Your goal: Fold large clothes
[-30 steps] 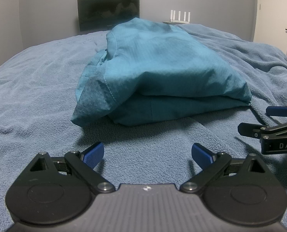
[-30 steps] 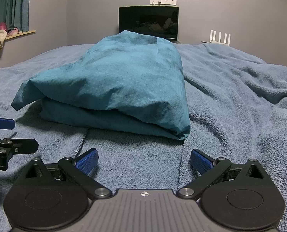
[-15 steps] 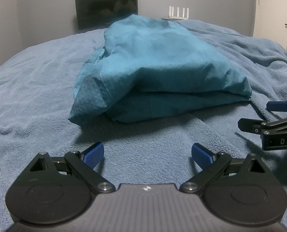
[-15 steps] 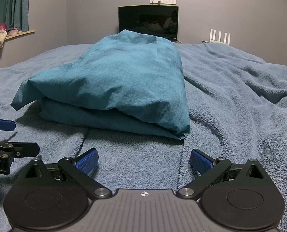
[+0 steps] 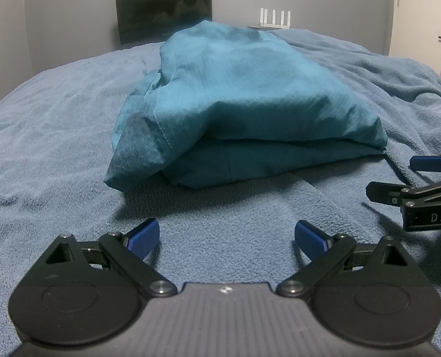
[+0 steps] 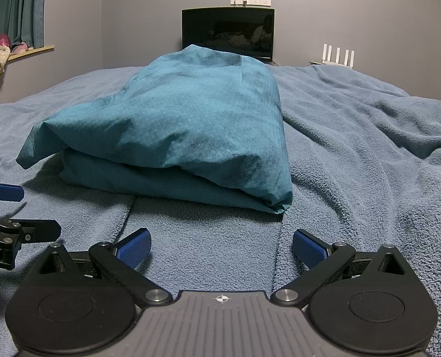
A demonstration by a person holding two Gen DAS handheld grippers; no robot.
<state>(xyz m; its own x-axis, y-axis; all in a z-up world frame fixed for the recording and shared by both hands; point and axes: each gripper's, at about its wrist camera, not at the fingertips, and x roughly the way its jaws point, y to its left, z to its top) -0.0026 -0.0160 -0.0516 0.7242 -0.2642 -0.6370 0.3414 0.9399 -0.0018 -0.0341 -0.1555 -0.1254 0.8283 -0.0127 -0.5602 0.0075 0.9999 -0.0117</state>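
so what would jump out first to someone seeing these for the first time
The teal garment, folded into a thick bundle, sits mid-frame on the blue fleece blanket. Nearest the lens, the right gripper and left gripper hover open and empty just short of it. Behind, a dark monitor stands against the grey wall.

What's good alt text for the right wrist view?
A folded teal garment lies on a blue blanket, just beyond the open right gripper. The left gripper shows at the left edge; a dark screen stands behind.
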